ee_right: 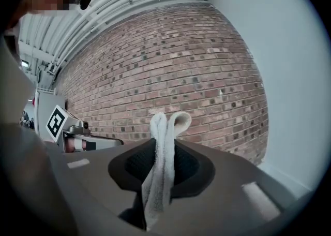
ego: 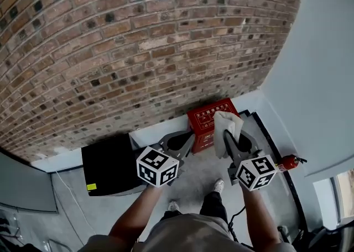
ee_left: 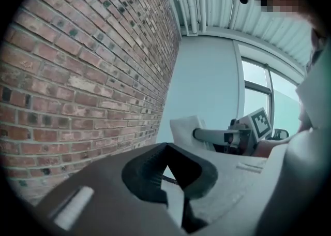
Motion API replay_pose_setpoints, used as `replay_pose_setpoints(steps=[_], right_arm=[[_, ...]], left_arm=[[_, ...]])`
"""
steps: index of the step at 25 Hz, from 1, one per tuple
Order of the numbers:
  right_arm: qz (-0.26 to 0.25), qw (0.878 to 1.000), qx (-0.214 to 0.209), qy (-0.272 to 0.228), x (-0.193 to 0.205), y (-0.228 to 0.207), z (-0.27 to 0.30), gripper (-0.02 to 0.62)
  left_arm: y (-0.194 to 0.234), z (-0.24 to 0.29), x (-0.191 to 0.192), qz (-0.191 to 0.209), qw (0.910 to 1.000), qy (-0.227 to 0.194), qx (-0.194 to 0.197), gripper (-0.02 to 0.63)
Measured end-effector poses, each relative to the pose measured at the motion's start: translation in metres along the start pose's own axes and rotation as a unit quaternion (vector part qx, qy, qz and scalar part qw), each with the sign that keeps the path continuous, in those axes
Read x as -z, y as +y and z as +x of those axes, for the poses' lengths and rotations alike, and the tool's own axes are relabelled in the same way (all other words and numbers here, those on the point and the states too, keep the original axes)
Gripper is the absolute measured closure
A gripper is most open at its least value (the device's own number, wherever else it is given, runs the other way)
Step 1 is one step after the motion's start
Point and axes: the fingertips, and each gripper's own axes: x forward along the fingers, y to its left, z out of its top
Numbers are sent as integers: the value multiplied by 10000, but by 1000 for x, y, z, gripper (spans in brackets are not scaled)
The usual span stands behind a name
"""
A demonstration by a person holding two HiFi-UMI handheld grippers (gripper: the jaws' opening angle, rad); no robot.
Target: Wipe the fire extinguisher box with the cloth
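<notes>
The red fire extinguisher box [ego: 206, 119] stands on the floor against the foot of the brick wall [ego: 127, 41]. My right gripper [ego: 228, 136] is held above it, shut on a folded white cloth [ego: 227, 124] that sticks up past the jaws and covers part of the box in the head view. The right gripper view shows the cloth [ee_right: 164, 142] pinched between the jaws of the right gripper [ee_right: 164, 149], with a loop above and a tail below. My left gripper [ego: 189, 137] hangs just left of the box, shut and holding nothing [ee_left: 166, 152]. Both gripper views face the wall and do not show the box.
A black case [ego: 109, 165] sits on the floor left of the box. A red fire extinguisher [ego: 287, 162] lies at the right by the pale side wall [ego: 321, 68]. The person's shoes [ego: 219, 185] stand just in front of the box.
</notes>
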Motion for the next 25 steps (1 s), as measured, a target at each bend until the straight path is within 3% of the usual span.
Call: replay_pose_setpoints(steps=[9, 15, 21, 25], right_arm=[[230, 9990, 280, 259, 24, -174, 3, 492], [454, 9957, 403, 703, 71, -283, 17, 494], [280, 9885, 191, 1471, 133, -343, 69, 494], [235, 9785, 245, 2034, 197, -368, 109, 494]], left_arm=[[-14, 144, 31, 27, 9987, 500, -25, 606], [-13, 220, 60, 80, 9956, 917, -189, 606], [6, 268, 98, 193, 9900, 1347, -380, 606], [38, 291, 142, -10, 9868, 1569, -400, 606]])
